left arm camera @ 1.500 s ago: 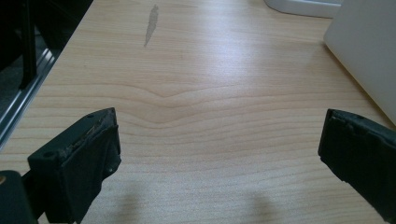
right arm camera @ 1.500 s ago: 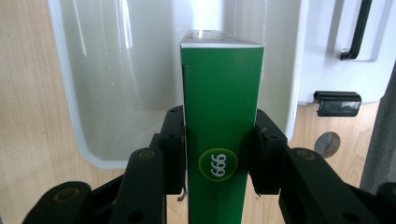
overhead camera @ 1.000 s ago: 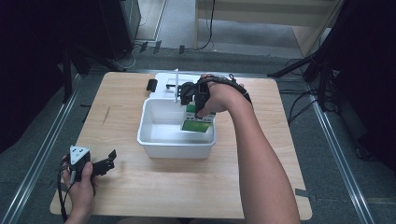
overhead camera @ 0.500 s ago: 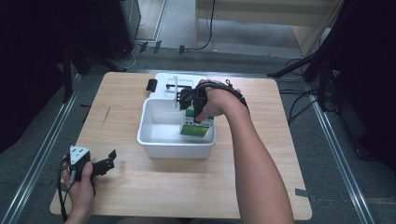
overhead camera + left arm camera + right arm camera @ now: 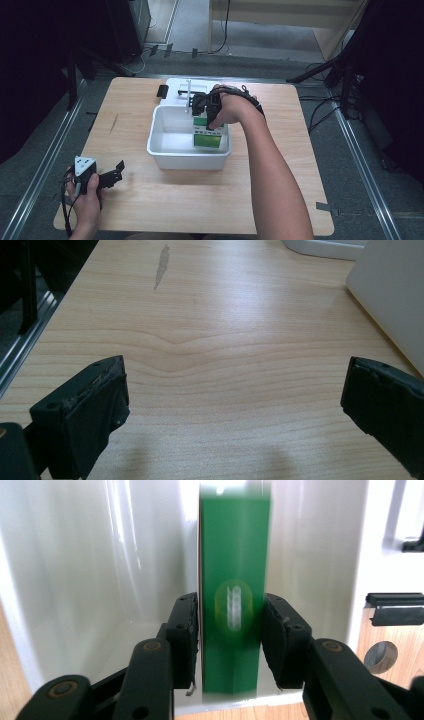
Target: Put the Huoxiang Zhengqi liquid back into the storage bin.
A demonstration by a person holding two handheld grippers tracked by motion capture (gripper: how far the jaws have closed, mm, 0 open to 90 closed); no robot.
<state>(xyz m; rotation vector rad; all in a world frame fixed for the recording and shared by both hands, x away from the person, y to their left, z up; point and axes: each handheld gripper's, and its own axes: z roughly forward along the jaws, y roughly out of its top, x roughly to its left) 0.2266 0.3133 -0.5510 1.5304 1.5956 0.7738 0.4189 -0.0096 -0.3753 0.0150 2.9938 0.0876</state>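
Right tool [image 5: 231,630] jaws just easing apart (barely); left tool [image 5: 232,405] wide open.

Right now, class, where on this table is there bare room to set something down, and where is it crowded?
Bare wood lies along the table's right side, right of the white bin, and in its far left corner, left of the small black object. The bin's left half is bare too. Its right end is crowded: the green carton stands there between the right hand-held gripper's jaws.

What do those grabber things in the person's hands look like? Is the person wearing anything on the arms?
The left gripper is black with a grey three-cornered plate on top and a thin black cable trailing behind. Its jaws are chunky black blocks with worn pads. The right gripper has black jointed jaws with round rivets. Both forearms are bare, no sleeves.
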